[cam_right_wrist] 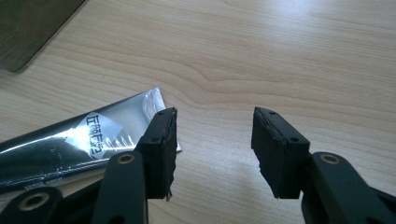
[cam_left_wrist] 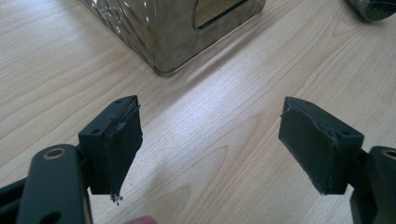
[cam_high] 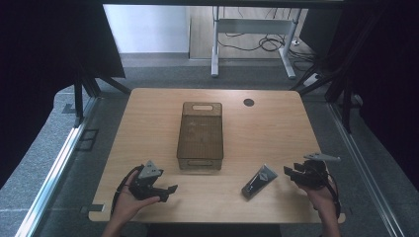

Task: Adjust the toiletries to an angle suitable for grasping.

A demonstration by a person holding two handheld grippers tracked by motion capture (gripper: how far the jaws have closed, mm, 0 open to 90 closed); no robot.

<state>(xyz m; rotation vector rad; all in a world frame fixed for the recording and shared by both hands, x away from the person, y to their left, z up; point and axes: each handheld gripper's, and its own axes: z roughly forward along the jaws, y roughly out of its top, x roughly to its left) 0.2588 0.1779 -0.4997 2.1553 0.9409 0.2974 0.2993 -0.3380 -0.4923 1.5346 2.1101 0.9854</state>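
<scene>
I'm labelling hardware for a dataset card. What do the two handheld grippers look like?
Both the left gripper and right gripper are black, each with two blocky jaws faced with dark pads, round rivets, a grey triangular top plate and a trailing black cable.

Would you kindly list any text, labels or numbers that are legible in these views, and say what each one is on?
Silver tube: a white label with a few dark characters, possibly not Latin script, too blurred to read.
Tube's dark lower end: a line of small print, too small to read.
Brown translucent bin: no markings can be made out.
Left gripper and right gripper: no text.
</scene>
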